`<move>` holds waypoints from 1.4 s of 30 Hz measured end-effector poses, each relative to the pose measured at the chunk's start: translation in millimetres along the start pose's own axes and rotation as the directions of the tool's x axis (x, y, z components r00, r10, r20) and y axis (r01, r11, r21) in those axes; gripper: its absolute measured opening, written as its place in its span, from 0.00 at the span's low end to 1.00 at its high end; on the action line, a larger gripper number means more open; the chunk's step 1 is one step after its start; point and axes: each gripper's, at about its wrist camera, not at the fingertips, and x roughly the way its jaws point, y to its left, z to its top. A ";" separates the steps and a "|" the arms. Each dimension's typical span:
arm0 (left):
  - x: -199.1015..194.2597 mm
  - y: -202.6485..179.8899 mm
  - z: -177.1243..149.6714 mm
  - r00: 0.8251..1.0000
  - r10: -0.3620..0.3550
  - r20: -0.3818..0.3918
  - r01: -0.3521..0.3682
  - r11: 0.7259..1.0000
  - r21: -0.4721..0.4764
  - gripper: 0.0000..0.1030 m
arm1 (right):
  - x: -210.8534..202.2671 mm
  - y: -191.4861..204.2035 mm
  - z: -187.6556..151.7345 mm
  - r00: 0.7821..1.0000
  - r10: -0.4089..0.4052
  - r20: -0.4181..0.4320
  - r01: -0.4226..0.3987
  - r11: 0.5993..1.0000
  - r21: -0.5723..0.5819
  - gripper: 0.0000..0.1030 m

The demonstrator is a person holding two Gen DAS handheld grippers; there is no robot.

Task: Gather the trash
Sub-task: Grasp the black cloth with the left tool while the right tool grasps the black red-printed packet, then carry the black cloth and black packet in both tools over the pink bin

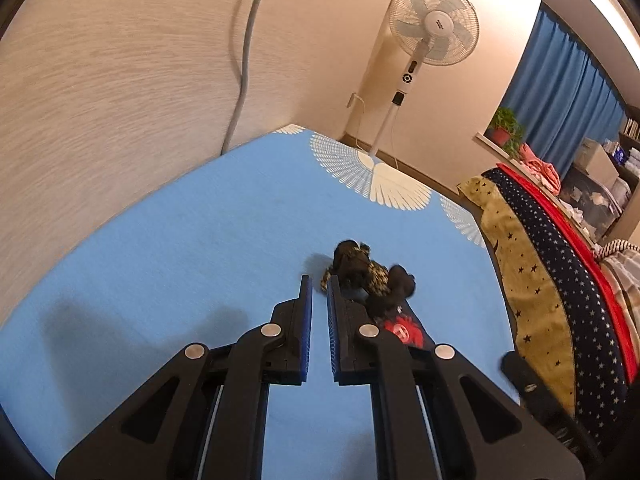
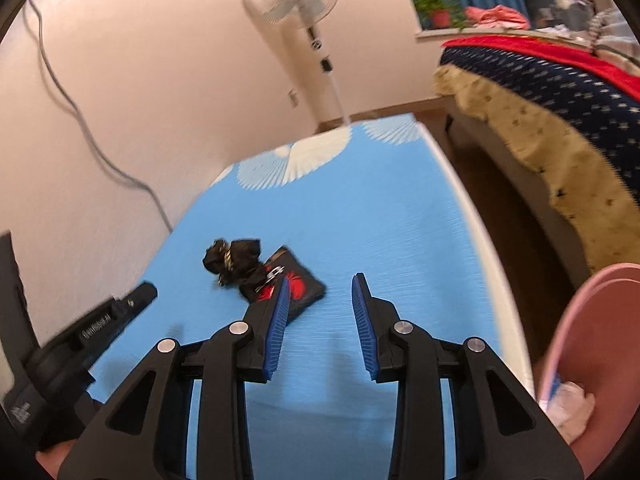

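The left tool hung low over the blue desk, its two blue-padded fingers drawn almost together with only a narrow gap between them and nothing held in that gap. The tips stood just beside a crumpled black-and-gold wrapper, which lay on the desk surface toward the right edge, roughly midway along its length. A flat black-and-red packet lay touching the wrapper on the near side, partly hidden behind the right finger of the left tool.

The right tool was held above the desk with its fingers spread well apart and empty. From this side the wrapper and the packet were seen to lie together, the wrapper resting against the far-left corner of the packet. The left finger of the right tool overlapped the packet in the view; whether it touched the packet could not be told. The body of the left tool showed at the left of this view, near the desk's wall-side edge.

A pink bin stood off the right edge of the desk, with pale crumpled scraps inside it. A standing fan stood beyond the far edge of the desk, against the wall. A bed with a starred blanket ran along the right side of the desk.
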 end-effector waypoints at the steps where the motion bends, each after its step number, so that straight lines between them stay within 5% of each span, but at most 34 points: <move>1: 4.2 1.1 1.1 1.000 -0.006 -0.006 0.006 1.000 -0.003 0.08 | 5.0 1.0 -0.2 1.000 0.003 -0.007 -0.003 1.000 0.001 0.33; 7: 30.4 3.3 9.3 0.999 -0.029 -0.035 0.029 0.999 -0.019 0.08 | 47.2 -0.7 1.5 0.996 0.012 -0.086 -0.010 1.000 0.027 0.39; 11: 44.1 4.3 13.7 0.998 -0.049 -0.045 0.047 0.998 -0.041 0.29 | 69.0 -0.5 2.2 0.989 0.001 -0.145 0.003 1.000 0.027 0.41; 16: 60.2 2.1 17.9 0.995 -0.087 -0.058 0.083 0.995 -0.063 0.34 | 80.5 4.8 3.5 0.981 -0.012 -0.195 0.010 1.000 -0.013 0.42; 21: 74.7 0.6 13.0 0.989 -0.109 -0.105 0.101 0.992 -0.079 0.34 | 85.3 10.4 1.5 0.977 -0.028 -0.210 0.019 0.999 -0.046 0.20; 23: 77.6 -0.7 10.6 0.987 -0.106 -0.121 0.098 0.993 -0.073 0.31 | 84.9 9.6 0.4 0.977 -0.022 -0.214 0.014 0.999 -0.040 0.10; 27: 77.8 -5.2 8.0 0.985 -0.110 -0.137 0.104 0.993 -0.050 0.05 | 82.2 9.6 -0.8 0.979 -0.014 -0.203 0.008 1.000 -0.030 0.05; 42: 24.7 -25.7 17.4 0.989 -0.132 -0.072 0.134 0.991 0.026 0.03 | 10.8 9.0 13.6 0.999 -0.011 -0.042 0.010 1.000 -0.024 0.02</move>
